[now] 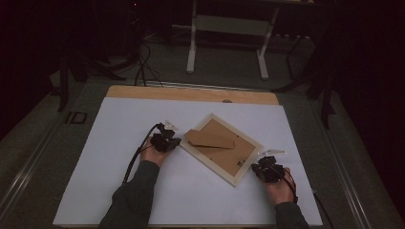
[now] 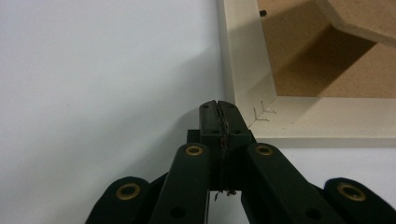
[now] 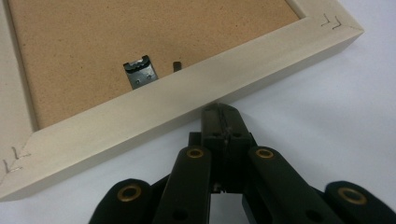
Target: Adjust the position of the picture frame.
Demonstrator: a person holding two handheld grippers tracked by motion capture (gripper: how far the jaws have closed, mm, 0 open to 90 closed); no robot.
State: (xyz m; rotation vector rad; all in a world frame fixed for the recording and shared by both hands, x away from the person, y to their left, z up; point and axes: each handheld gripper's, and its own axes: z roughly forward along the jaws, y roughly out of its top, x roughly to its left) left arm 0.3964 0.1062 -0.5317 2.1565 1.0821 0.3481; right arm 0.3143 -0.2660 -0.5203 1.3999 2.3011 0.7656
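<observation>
Right gripper view alone shows metal clip [image 3: 140, 72] on frame [image 1: 220, 149] back. Left gripper [image 2: 219, 114] closed, empty, at frame corner; right gripper [image 3: 220, 116] closed, empty, at frame edge. White table [image 1: 119, 143] open around.

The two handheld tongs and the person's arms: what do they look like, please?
Both the left tongs and the right tongs are black. Each has two flat black linkage bars with round brass-coloured rivets, ending in narrow jaws with ridged inner faces. A pale translucent three-cornered plate sits on top of each. A black cable trails back from each along the forearm. The person wears dark grey long sleeves.
</observation>
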